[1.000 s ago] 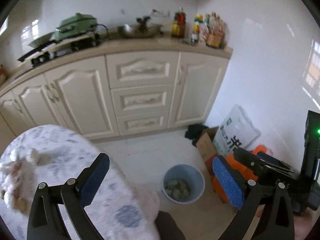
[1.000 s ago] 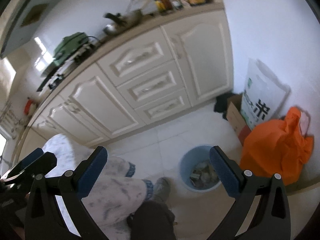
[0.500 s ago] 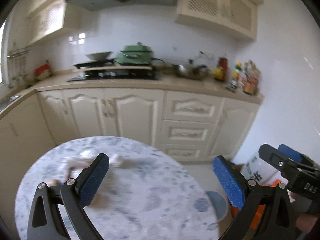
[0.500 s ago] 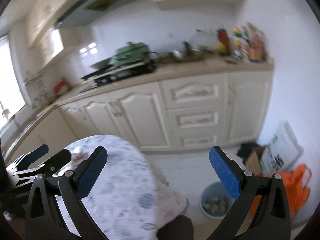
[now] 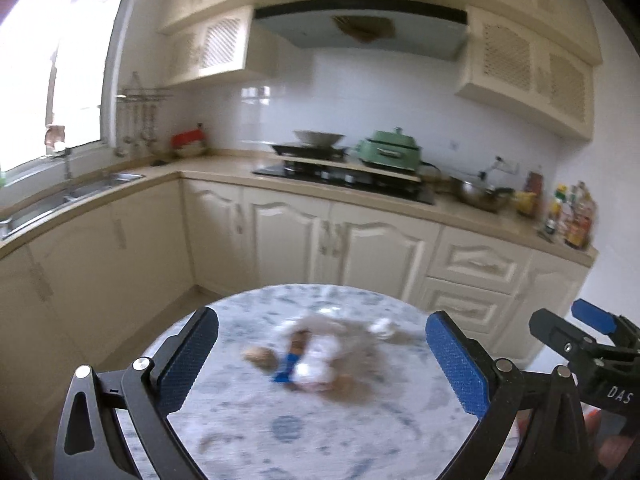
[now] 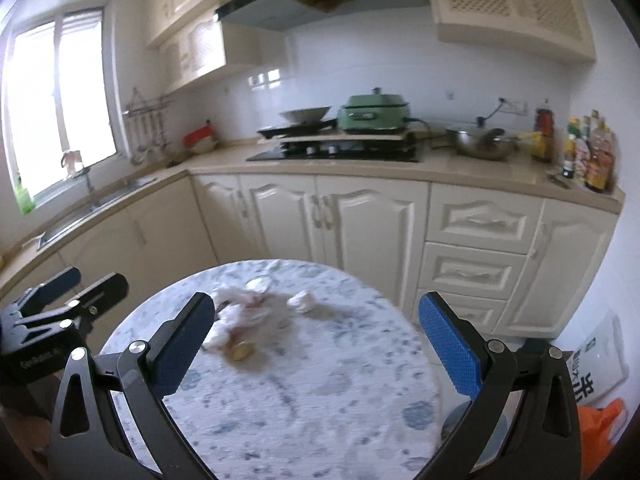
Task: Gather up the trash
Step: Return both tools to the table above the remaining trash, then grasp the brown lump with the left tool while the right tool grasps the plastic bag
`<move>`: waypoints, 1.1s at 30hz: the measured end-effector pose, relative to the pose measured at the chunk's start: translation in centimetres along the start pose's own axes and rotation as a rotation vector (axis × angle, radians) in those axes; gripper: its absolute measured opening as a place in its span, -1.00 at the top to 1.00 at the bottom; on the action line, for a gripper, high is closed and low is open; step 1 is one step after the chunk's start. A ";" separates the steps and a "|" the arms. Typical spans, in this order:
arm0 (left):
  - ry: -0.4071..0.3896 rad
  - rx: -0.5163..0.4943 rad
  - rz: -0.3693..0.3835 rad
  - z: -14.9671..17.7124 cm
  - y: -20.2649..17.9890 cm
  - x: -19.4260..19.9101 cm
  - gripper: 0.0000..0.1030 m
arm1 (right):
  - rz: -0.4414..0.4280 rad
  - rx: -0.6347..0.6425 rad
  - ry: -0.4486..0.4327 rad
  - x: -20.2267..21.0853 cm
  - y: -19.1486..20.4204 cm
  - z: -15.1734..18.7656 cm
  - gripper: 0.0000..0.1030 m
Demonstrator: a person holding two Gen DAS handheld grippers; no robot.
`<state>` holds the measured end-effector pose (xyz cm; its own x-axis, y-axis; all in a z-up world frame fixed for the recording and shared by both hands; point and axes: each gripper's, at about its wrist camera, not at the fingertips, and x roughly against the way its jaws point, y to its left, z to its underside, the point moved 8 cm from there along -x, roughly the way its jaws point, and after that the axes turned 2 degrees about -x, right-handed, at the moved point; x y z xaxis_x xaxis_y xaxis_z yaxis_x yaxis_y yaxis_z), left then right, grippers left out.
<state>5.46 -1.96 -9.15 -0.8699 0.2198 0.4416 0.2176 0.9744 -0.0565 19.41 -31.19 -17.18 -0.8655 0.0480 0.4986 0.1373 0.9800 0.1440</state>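
A pile of trash [image 5: 312,356] lies blurred on the round table [image 5: 248,440] with a white-and-blue cloth: crumpled white tissues, a brown-and-blue wrapper [image 5: 292,354], and tan scraps. A small white crumpled piece [image 5: 382,326] lies apart at its right. The pile also shows in the right wrist view [image 6: 242,316], with the white piece [image 6: 302,302]. My left gripper [image 5: 322,364] is open and empty above the table, short of the pile. My right gripper [image 6: 316,344] is open and empty, to the right of the left one. A blue bin [image 6: 472,428] shows partly behind the table edge.
Cream kitchen cabinets [image 6: 360,224] run behind the table, with a stove, green pot [image 6: 374,112] and bottles [image 6: 592,152] on the counter. A sink [image 5: 80,188] sits under the window at left. A white sack [image 6: 596,368] and orange bag [image 6: 600,436] stand on the floor at right.
Both grippers have swung up and left from the floor and blue bin to face the table. The trash pile is now in front of both. Both stayed open.
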 end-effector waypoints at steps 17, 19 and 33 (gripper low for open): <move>0.131 0.081 -0.132 2.5 4.9 -5.7 -0.99 | -0.126 0.093 0.267 -11.7 7.5 6.3 -1.00; 0.159 0.093 -0.137 2.8 5.7 -6.9 -0.99 | -0.135 0.103 0.306 -13.4 8.2 7.3 -1.00; 0.284 0.130 -0.144 4.6 10.0 -14.5 -0.99 | -0.202 0.020 0.459 -22.3 10.4 10.1 -0.75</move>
<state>18.21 4.85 -20.18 -0.7255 0.0758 0.6840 0.0278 0.9963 -0.0809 35.23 -20.15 -35.47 -0.5723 -0.2285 0.7876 -0.0242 0.9647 0.2623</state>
